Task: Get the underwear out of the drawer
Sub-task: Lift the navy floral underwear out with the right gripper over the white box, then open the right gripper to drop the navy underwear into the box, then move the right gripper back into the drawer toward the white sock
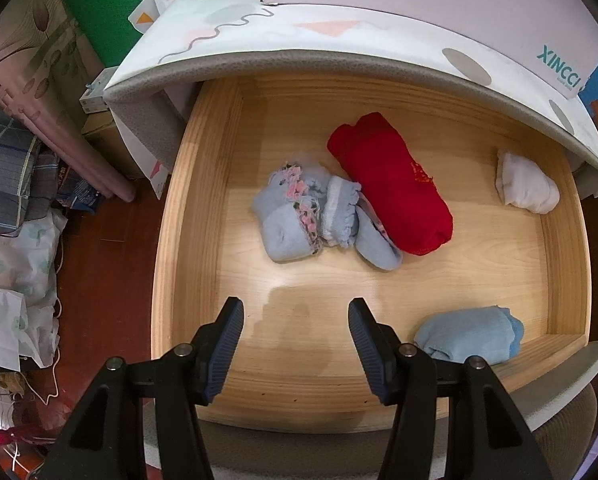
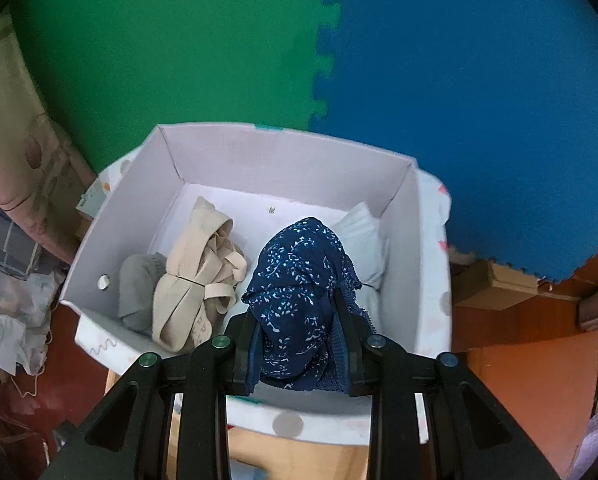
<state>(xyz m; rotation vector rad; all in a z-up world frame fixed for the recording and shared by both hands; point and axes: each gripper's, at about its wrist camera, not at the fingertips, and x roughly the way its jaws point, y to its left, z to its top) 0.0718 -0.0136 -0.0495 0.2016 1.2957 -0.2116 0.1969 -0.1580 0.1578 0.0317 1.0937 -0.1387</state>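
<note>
In the left wrist view the wooden drawer (image 1: 203, 184) stands pulled out. In it lie a red rolled piece (image 1: 391, 180), a pale blue lace-trimmed bundle (image 1: 299, 216), a white roll (image 1: 527, 184) and a light blue roll (image 1: 467, 336). My left gripper (image 1: 297, 320) hovers open over the bare drawer floor near its front, nothing between its fingers. In the right wrist view my right gripper (image 2: 299, 320) is shut on navy floral underwear (image 2: 299, 276), held above the white cardboard box (image 2: 259, 152). The box holds a beige piece (image 2: 195, 276), a grey piece (image 2: 139, 284) and a white piece (image 2: 363, 240).
The box sits on a patterned white surface (image 1: 219, 40) above the drawer. Green (image 2: 171, 40) and blue (image 2: 479, 80) foam mats stand behind it. Folded bedding and bags (image 1: 15, 200) crowd the dark red floor at the left. A cardboard carton (image 2: 495, 284) lies at the right.
</note>
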